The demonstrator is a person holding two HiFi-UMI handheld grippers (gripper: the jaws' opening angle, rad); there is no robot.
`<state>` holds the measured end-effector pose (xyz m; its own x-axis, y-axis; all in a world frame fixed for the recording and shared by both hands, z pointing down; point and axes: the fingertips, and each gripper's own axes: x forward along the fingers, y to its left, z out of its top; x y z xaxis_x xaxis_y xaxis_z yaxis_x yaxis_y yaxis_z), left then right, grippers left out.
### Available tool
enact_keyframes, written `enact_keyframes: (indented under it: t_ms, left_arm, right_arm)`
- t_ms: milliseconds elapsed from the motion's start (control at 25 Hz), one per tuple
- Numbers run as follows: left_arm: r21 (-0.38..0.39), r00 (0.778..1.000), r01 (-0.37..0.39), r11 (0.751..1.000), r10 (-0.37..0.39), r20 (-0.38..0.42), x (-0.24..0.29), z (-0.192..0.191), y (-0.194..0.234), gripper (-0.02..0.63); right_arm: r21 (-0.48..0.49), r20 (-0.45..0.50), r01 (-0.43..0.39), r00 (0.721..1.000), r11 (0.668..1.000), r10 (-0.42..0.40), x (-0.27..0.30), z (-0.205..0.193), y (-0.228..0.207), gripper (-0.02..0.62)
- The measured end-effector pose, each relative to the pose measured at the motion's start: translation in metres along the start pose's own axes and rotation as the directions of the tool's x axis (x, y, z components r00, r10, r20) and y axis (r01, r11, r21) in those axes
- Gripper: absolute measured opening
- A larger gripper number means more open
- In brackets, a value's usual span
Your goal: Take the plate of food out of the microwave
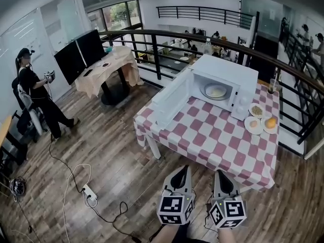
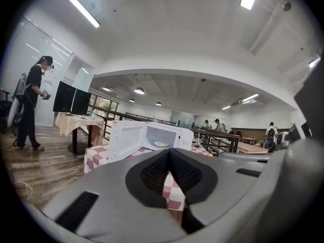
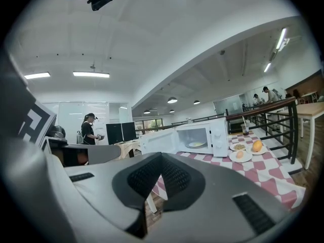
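Note:
A white microwave (image 1: 225, 75) stands at the far side of a red-and-white checked table (image 1: 202, 140), its door (image 1: 169, 99) swung open to the left. Inside it lies a plate of pale food (image 1: 216, 90). My left gripper (image 1: 181, 171) and right gripper (image 1: 221, 174) hover side by side before the table's near edge, well short of the microwave, both shut with nothing between the jaws. The left gripper view looks past the left gripper (image 2: 169, 154) to the microwave (image 2: 152, 138) and plate (image 2: 161, 144). In the right gripper view, the right gripper (image 3: 162, 159), microwave (image 3: 195, 134) and plate (image 3: 196, 144) show.
Three small plates of food (image 1: 260, 118) sit right of the microwave, with a cup and straw (image 1: 272, 86) behind them. A black railing (image 1: 304, 110) runs behind the table. A person (image 1: 35, 92) stands far left. A power strip and cables (image 1: 90, 193) lie on the floor.

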<state>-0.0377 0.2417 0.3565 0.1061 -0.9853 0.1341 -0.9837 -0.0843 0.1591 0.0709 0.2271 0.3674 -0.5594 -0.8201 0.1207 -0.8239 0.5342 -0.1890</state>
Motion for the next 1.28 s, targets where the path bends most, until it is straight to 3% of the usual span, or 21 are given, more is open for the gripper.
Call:
enact_keyframes:
  t_ms: [600, 1280]
  left_arm:
    - [0.006, 0.999, 0.050, 0.999, -0.050, -0.005, 0.069, 0.017, 0.051, 0.014]
    - [-0.009, 0.997, 0.067, 0.998, -0.067, -0.024, 0.102, 0.014, 0.070, 0.014]
  right_arm:
    - [-0.006, 0.005, 0.048, 0.999, 0.999, -0.048, 0.085, 0.009, 0.002, -0.002]
    - [-0.018, -0.019, 0.100, 0.995, 0.995, -0.100, 0.117, 0.007, -0.010, -0.002]
